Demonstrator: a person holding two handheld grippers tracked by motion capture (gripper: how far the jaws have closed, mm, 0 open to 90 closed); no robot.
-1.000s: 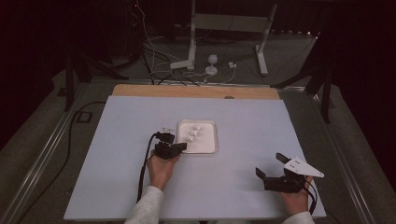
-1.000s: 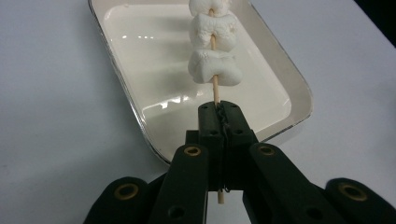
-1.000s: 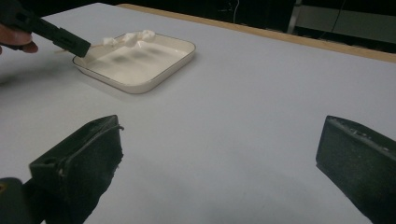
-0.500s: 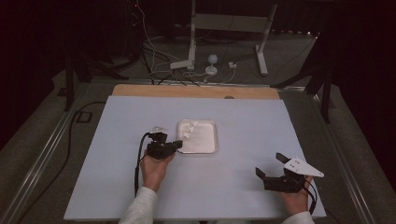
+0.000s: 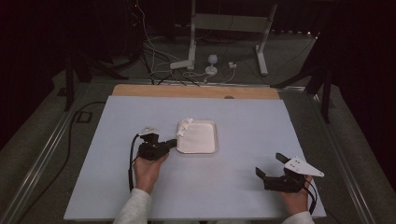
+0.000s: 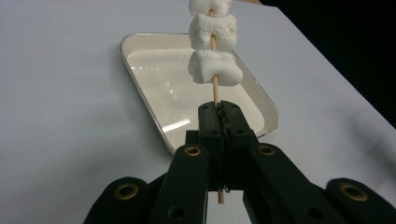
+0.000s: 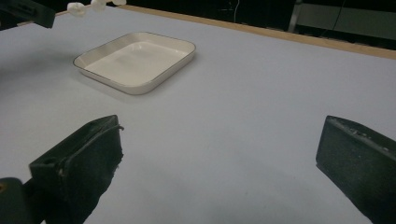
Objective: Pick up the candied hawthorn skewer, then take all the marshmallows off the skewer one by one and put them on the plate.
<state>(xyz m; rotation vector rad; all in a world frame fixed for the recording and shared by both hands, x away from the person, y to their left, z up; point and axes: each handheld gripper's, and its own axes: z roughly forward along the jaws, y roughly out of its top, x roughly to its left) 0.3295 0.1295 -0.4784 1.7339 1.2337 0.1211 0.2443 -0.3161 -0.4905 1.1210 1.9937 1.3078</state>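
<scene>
A wooden skewer carries three white marshmallows, and my left gripper is shut on its lower end. In the high view the left gripper sits just left of the white tray, with the marshmallows above the tray's far left corner. The tray lies bare beneath the skewer. My right gripper rests near the table's front right, jaws wide apart and holding nothing. In the right gripper view, the right gripper faces the tray, with the marshmallows at the top left.
The pale table top spreads wide between the grippers. A wooden strip runs along the far edge. Beyond it are stand legs and cables on the floor. A black cable trails from the left gripper.
The left gripper has drawn back to the left and slightly up, carrying the skewered marshmallows from the tray's middle to its left edge. The right gripper has stayed put.
</scene>
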